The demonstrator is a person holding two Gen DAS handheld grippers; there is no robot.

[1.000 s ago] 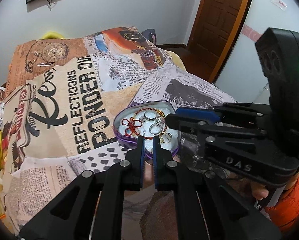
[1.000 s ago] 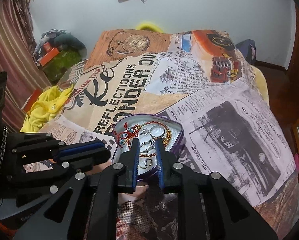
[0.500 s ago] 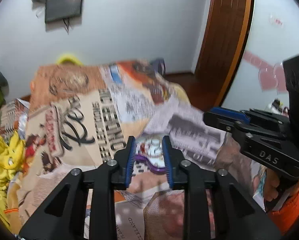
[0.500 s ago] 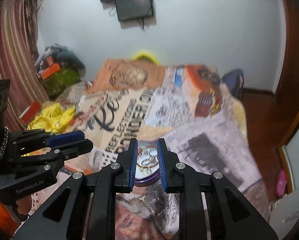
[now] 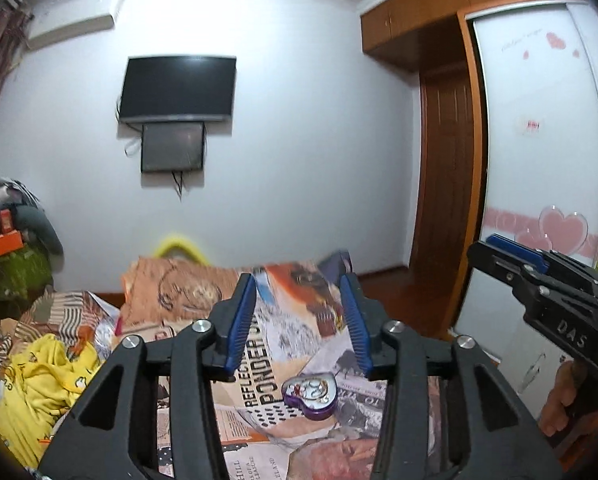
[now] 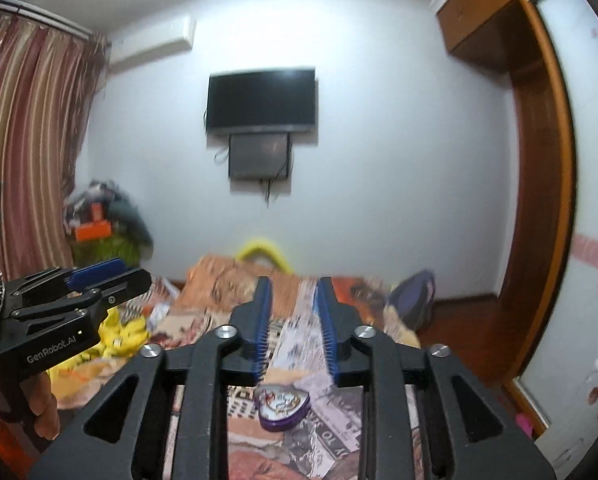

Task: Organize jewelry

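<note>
Tongs left [image 5: 301,316] and right [image 6: 293,320] point nearly level above the heart-shaped tin [image 5: 310,395], both just spreading, empty.

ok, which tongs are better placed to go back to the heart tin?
Right, marginally. Its tongs line up just above the heart-shaped tin; the left tongs see it low and off-centre. Both are open, empty and well clear.

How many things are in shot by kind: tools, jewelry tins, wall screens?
Tools: 2, left tool and right tool, both open with nothing between the fingers
Heart-shaped jewelry tin: 1, on the bed
Wall screens: 2, TV and smaller screen below it
Total: 5
</note>
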